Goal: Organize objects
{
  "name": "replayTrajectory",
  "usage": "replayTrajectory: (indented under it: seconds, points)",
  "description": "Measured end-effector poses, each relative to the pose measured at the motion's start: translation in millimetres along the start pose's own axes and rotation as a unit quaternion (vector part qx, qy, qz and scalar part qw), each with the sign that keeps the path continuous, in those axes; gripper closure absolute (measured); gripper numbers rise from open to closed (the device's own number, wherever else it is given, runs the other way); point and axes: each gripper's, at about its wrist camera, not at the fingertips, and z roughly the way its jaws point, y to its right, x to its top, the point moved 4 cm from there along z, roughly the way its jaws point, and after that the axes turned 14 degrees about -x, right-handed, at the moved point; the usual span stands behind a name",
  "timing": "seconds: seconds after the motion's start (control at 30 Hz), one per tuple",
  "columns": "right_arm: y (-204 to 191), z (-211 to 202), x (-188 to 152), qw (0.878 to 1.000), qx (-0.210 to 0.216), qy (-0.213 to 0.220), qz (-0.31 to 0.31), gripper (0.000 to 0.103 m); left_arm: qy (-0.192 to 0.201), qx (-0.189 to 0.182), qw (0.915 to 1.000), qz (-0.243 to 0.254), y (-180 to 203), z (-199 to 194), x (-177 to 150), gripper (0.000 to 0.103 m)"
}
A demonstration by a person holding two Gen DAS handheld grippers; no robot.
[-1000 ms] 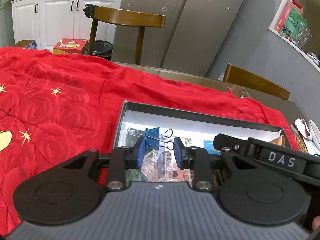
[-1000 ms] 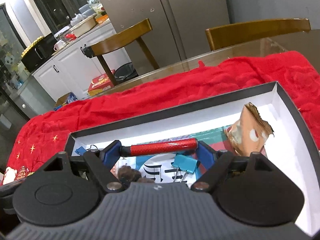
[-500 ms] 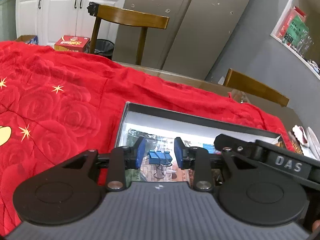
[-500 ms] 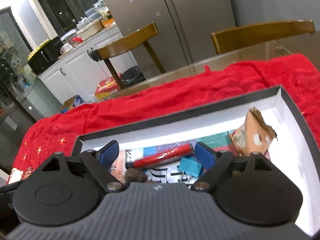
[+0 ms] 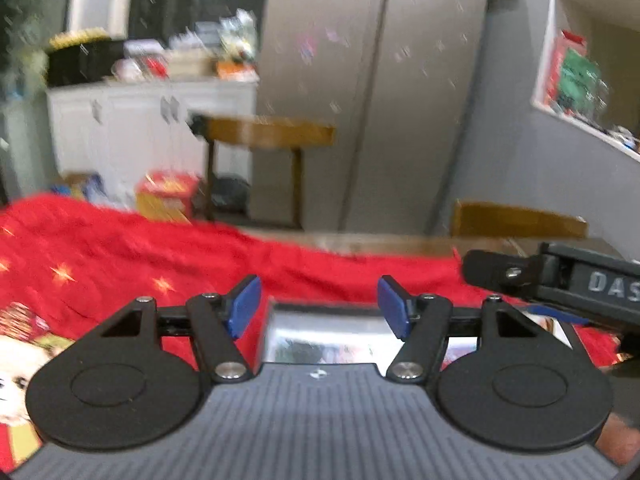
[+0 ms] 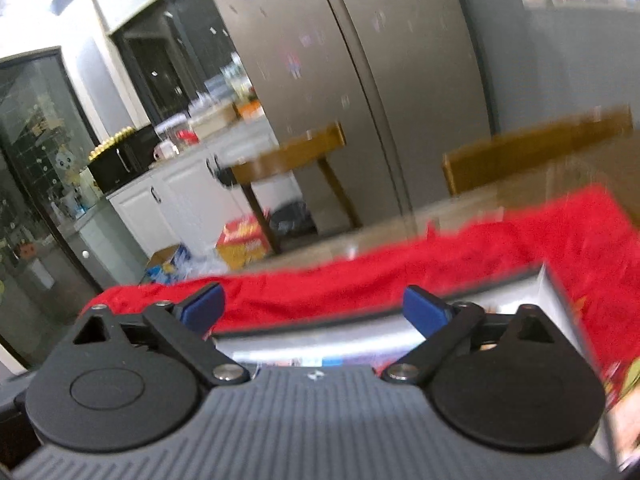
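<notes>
Black right tongs [image 5: 500, 272] (left view only) gape.

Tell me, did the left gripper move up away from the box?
Yes. The left gripper has lifted and tilted up: the box now sits low behind its open, empty jaws, and the fridge fills more of the view.

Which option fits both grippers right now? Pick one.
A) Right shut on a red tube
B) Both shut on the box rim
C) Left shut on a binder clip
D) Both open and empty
D: the left gripper and right gripper each show blue pads spread wide with nothing between them, above the box.
</notes>
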Motion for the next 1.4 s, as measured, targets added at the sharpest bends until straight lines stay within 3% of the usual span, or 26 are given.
replayTrajectory:
  seconds: [0.1, 0.23, 0.3, 0.4, 0.47, 0.57, 0.7, 0.8, 1.0, 1.13, 1.23, 1.4]
  points:
    - [-1.2, -30.0, 12.1, 0.999, 0.0, 0.037, -0.012, 0.0, 0.026, 0.027, 0.9988, 0.033, 7.9, -18.0, 8.7, 0.032]
    - [8.7, -75.0, 28.4, 0.999, 0.022, 0.048, 0.01, 0.0, 0.054, 0.023, 0.9978, 0.029, 16.9, -55.2, 23.3, 0.032]
    - [11.6, -101.1, 36.9, 0.998, 0.025, 0.064, -0.009, 0.0, 0.063, 0.018, 0.9971, 0.039, 24.6, -80.4, 29.8, 0.032]
    - [16.6, -152.0, 43.1, 0.991, 0.006, 0.119, -0.062, 0.0, 0.1, 0.042, 0.9937, 0.026, 30.6, -124.2, 35.1, 0.027]
    - [22.0, -178.2, 42.5, 0.988, -0.004, 0.14, -0.07, 0.0, 0.118, 0.032, 0.9924, 0.015, 37.2, -153.6, 37.4, 0.017]
    - [31.8, -213.0, 33.3, 0.985, -0.006, 0.161, -0.063, 0.0, 0.137, 0.011, 0.9904, 0.015, 48.4, -194.5, 36.1, 0.016]
    - [38.4, -240.6, 17.0, 0.983, -0.006, 0.173, -0.062, 0.0, 0.157, 0.021, 0.9856, 0.059, 73.7, -247.1, 26.0, 0.012]
    - [40.6, -257.9, -0.7, 0.978, -0.016, 0.2, -0.052, 0.0, 0.165, 0.019, 0.9813, 0.097, 93.7, -283.3, 9.6, 0.01]
    - [42.3, -272.4, -44.5, 0.979, -0.02, 0.197, -0.052, 0.0, 0.153, 0.024, 0.9817, 0.111, 111.1, -324.7, -46.3, 0.01]
    - [43.9, -268.1, -92.7, 0.983, -0.013, 0.169, -0.068, 0.0, 0.149, 0.043, 0.9844, 0.082, 99.2, -331.1, -94.4, 0.009]
    - [39.9, -257.6, -134.5, 0.983, 0.002, 0.137, -0.126, 0.0, 0.14, 0.016, 0.9883, 0.056, 88.0, -331.3, -131.4, 0.009]
    - [46.8, -245.9, -176.2, 0.979, -0.029, 0.145, -0.142, 0.0, 0.146, -0.003, 0.9891, 0.013, 66.7, -311.0, -167.6, 0.009]
